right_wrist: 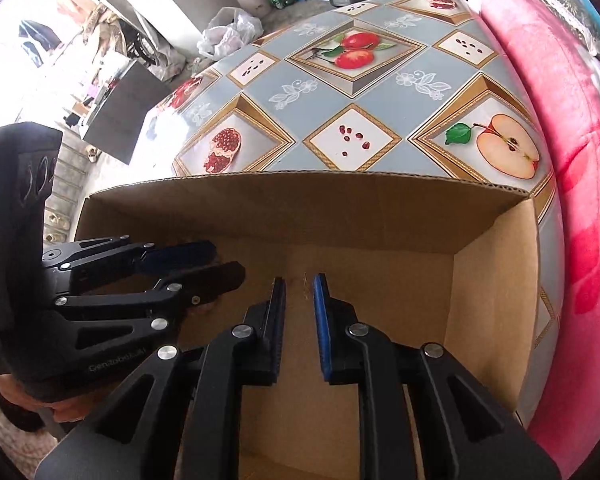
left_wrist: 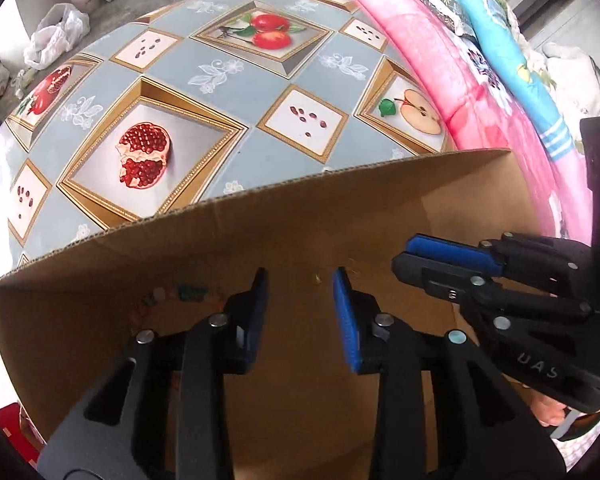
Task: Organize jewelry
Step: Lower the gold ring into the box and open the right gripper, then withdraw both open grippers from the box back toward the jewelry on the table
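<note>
Cardboard box [right_wrist: 372, 216] under both grippers; left gripper [left_wrist: 302, 280] parted and empty, right gripper [right_wrist: 299, 280] narrowly parted, marked "UAS".

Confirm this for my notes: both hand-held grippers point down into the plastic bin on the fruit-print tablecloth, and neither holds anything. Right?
One thing is wrong: it is a cardboard box, not a plastic bin; the right wrist view shows its corrugated edge. The rest stands: the left hand-held gripper and right hand-held gripper point down into it on the fruit-print tablecloth, neither holding anything.

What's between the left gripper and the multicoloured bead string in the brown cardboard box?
Nothing, just the brown cardboard box's bare inside between the left gripper and the multicoloured bead string. Shows only in the left wrist view.
</note>
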